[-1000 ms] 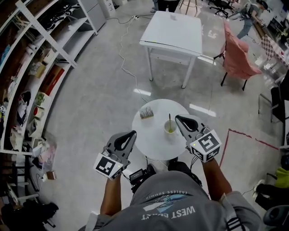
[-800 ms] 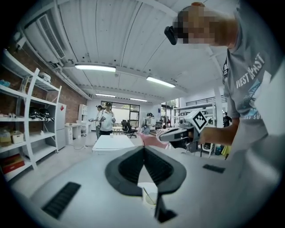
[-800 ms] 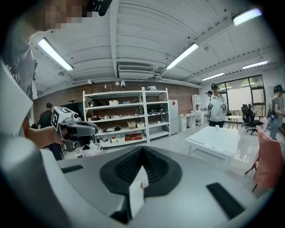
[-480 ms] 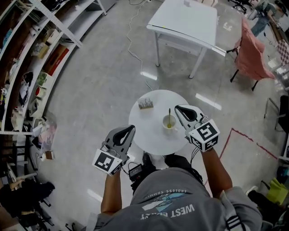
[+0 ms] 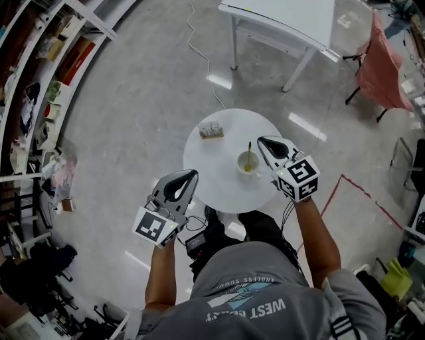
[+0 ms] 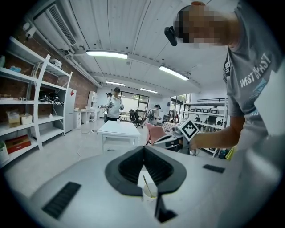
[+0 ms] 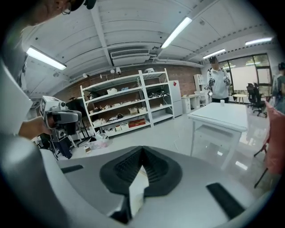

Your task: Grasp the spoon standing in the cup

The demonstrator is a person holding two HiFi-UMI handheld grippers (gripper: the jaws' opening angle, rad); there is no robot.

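A white cup [image 5: 248, 162] stands on the small round white table [image 5: 219, 179], and a spoon [image 5: 250, 150] stands upright in it. My right gripper [image 5: 261, 140] is shut and holds nothing, just right of the cup, its tips level with the cup's far side. My left gripper [image 5: 193, 174] is also shut and holds nothing, at the table's near left edge, apart from the cup. In the left gripper view the cup [image 6: 149, 193] and spoon [image 6: 146, 185] show just below the closed tips [image 6: 143, 147]. The right gripper view shows its closed jaws [image 7: 142, 149] with only a sliver of tabletop behind.
A small printed box [image 5: 211, 130] lies on the round table's far left. Beyond are a white rectangular table [image 5: 285, 16], a pink-covered chair [image 5: 384, 73] and a floor cable [image 5: 201, 53]. Shelving [image 5: 40, 80] lines the left. Red tape [image 5: 355, 189] marks the floor at right.
Both grippers have sunk toward the round table, the right one more, staying shut. The head camera has tilted, so the table sits higher in the picture.
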